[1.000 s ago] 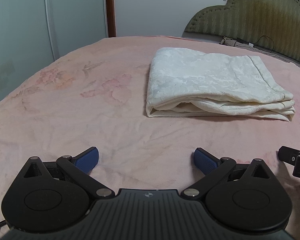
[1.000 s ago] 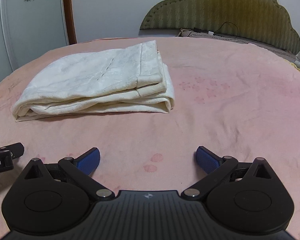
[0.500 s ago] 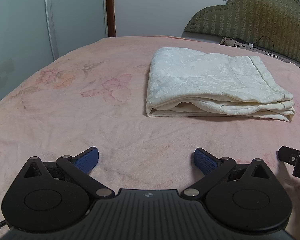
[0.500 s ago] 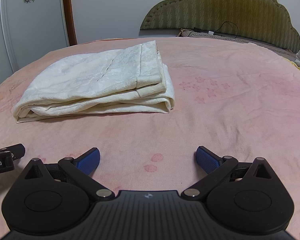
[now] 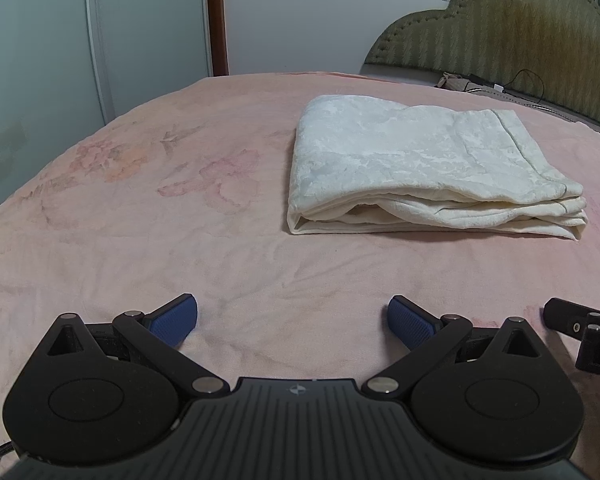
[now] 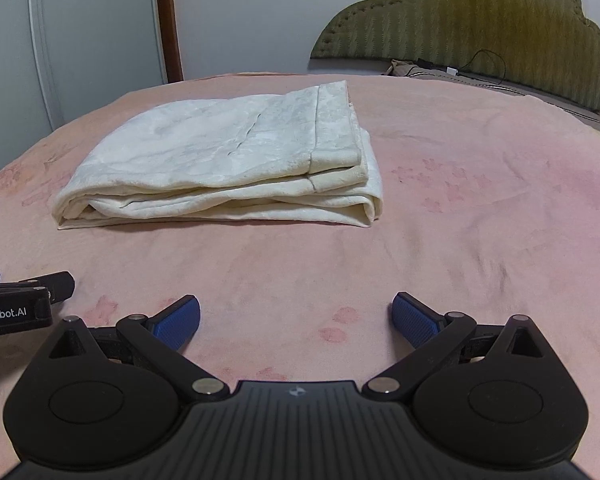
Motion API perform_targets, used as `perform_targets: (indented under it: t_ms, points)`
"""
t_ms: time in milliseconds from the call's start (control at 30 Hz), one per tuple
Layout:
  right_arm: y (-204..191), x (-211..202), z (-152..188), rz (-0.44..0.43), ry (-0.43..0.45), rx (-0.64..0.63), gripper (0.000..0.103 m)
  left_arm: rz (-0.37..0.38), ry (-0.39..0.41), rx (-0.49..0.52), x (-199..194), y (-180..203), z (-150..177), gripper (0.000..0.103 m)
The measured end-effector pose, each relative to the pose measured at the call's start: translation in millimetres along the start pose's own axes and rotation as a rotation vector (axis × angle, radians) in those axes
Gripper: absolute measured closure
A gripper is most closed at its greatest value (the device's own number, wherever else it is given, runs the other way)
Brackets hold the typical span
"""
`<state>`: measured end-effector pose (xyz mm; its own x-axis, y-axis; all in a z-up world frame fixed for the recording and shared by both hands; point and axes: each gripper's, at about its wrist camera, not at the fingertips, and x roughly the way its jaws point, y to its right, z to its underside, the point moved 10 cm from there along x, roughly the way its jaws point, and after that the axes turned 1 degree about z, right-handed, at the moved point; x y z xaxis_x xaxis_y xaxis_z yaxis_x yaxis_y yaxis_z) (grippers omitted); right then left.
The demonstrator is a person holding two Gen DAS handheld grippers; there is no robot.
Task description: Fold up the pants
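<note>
In the left wrist view, the left tool (image 5: pixel 292 320) is seen released, its blue-padded fingers (image 5: pixel 174 318) spread wide and nothing held between them, low over the pink bed cover (image 5: pixel 140 248). The cream pants (image 5: pixel 424 168) are laid folded into a flat stack of layers on the bed, well apart from the tool and to the right of its centre line. A part of the right tool (image 5: pixel 580 330) is caught at the right edge. An olive padded headboard (image 5: pixel 500 40) is seen behind.

In the right wrist view, the right tool (image 6: pixel 296 320) is likewise released and empty above the bed cover (image 6: pixel 480 220). The folded pants (image 6: pixel 228 160) are placed ahead and to the left, untouched. The left tool (image 6: pixel 20 296) is seen at the left edge, just beside.
</note>
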<state>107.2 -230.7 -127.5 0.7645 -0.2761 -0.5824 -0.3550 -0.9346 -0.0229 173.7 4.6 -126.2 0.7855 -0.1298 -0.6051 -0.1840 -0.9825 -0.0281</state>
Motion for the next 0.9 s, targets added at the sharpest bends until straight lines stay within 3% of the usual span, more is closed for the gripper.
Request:
perform_targets:
  t_ms: [133,233,900]
  points:
    - [13.5,-0.1,-0.8,0.048,0.006,0.06,0.0,0.0,0.0,0.0,-0.2,0.4,0.1,0.0]
    - [10.7,1.3,-0.1,0.063,-0.003,0.032,0.0,0.0,0.0,0.0,-0.3,0.5,0.1,0.0]
    - [11.6,0.8,0.2,0.055,-0.003,0.034,0.0,0.003,-0.002,-0.003,0.2,1.1,0.9,0.0]
